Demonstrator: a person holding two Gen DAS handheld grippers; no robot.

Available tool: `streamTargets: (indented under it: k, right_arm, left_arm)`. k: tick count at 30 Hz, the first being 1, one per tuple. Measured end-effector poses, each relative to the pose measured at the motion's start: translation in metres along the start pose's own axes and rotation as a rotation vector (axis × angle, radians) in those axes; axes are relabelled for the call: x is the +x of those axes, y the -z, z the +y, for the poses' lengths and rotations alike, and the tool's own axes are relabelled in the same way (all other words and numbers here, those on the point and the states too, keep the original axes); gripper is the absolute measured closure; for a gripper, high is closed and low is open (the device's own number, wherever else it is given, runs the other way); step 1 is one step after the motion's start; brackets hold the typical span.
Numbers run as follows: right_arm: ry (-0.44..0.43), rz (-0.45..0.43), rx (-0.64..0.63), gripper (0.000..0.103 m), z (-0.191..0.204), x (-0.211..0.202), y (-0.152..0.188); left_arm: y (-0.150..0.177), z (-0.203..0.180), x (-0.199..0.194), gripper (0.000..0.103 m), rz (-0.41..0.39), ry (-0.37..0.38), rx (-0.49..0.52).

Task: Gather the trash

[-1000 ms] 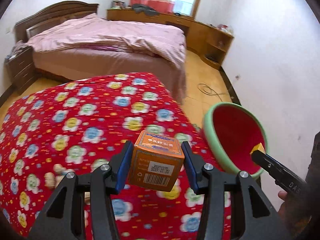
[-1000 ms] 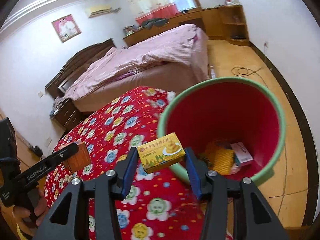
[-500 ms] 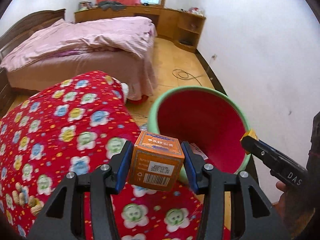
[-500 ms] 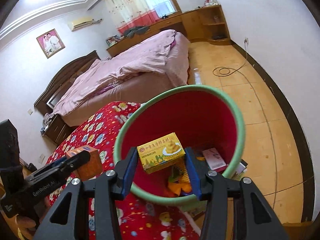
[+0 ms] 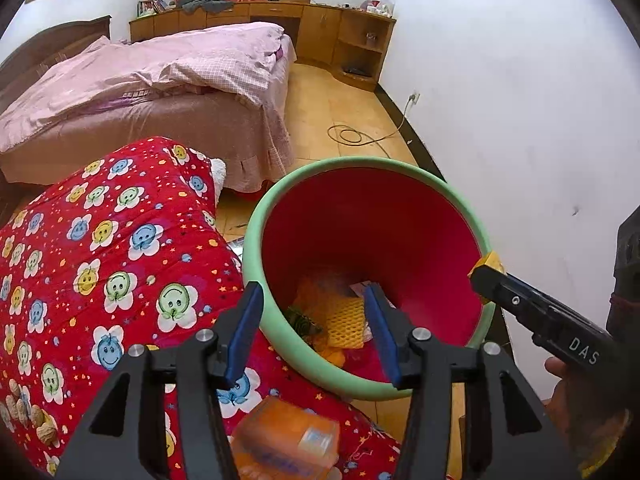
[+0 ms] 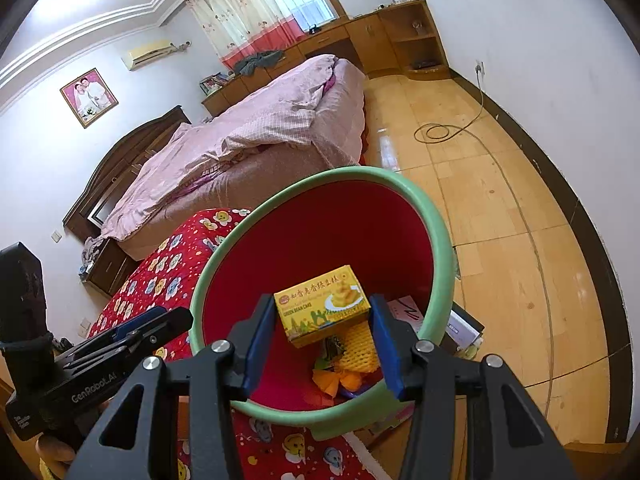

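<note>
Orange box [image 5: 286,438]: blurred, loose below the left gripper's jaws, over the red flowered quilt [image 5: 100,264] at its near edge, just beside the bin.
Left gripper [image 5: 310,330]: angled down, jaws opening, nothing between the blue pads; tips over the bin's near rim.
Yellow box [image 6: 322,306]: green-bean-cake print, level, clamped end to end over the bin's mouth.
Right gripper [image 6: 320,342]: tilted down, half open, pads pressing the yellow box.
Bin [image 6: 438,240]: red inside, green rim, trash at the bottom; stands on the floor against the quilt's edge.
</note>
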State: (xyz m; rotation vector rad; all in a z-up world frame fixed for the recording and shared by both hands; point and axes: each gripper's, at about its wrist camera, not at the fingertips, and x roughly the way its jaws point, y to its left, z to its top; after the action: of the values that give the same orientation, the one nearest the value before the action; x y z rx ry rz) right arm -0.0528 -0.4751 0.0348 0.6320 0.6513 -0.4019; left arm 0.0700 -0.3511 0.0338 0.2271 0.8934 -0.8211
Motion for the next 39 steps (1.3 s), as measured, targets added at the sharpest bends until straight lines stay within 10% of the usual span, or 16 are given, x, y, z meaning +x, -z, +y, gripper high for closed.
streamTargets:
  k: [32,39]
  right_arm:
    - [-0.033,0.035,-0.017,0.053,0.004,-0.013,0.022]
    - [-0.023,0.024,-0.018,0.053,0.002,-0.019,0.024]
  left_arm:
    - [0.061,0.010,-0.017,0.037,0.123,0.049,-0.032]
    - [0.065,0.017,-0.011,0.051,0.121,0.025,-0.055]
